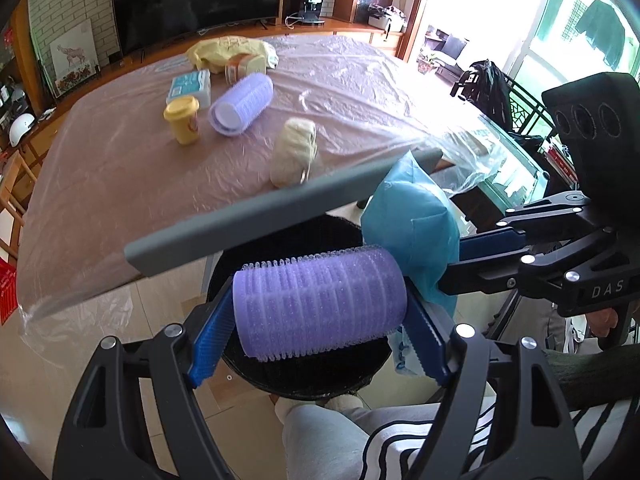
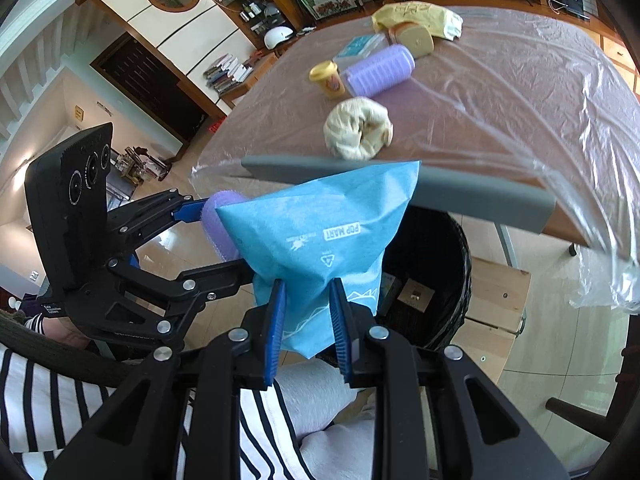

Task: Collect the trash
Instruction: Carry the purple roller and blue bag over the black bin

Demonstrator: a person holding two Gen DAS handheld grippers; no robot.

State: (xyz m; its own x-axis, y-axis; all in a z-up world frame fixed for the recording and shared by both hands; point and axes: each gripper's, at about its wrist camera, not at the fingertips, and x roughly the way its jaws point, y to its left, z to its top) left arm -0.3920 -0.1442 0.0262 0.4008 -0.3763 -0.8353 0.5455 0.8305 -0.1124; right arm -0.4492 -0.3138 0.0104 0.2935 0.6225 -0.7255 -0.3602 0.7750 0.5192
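**Both claws loaded, hanging over the bin**

A big purple bristly hair roller point(image 1: 320, 304) is clamped end to end between the blue pads of the left claw point(image 1: 318, 326), lying crosswise between them. A crumpled light-blue plastic bag with white print point(image 2: 316, 240) is pinched tight in the right claw point(image 2: 308, 320), its jaws squeezed close on the bag's lower part. The two claws are held just beside each other, the bag touching the roller's end.

Directly below and beyond both claws a round black mesh trash bin point(image 1: 304, 376) is seen on the floor, a few packets already lying inside it. Just past the claws the grey edge of the counter point(image 1: 120, 168) is seen, covered in clear plastic film. Further out on it are left a cream crumpled wad point(image 1: 294, 152), a second purple roller point(image 1: 242, 102), a small yellow lidded cup point(image 1: 182, 118), a light-blue tissue pack point(image 1: 190, 86) and a yellow crumpled bag point(image 1: 230, 52).
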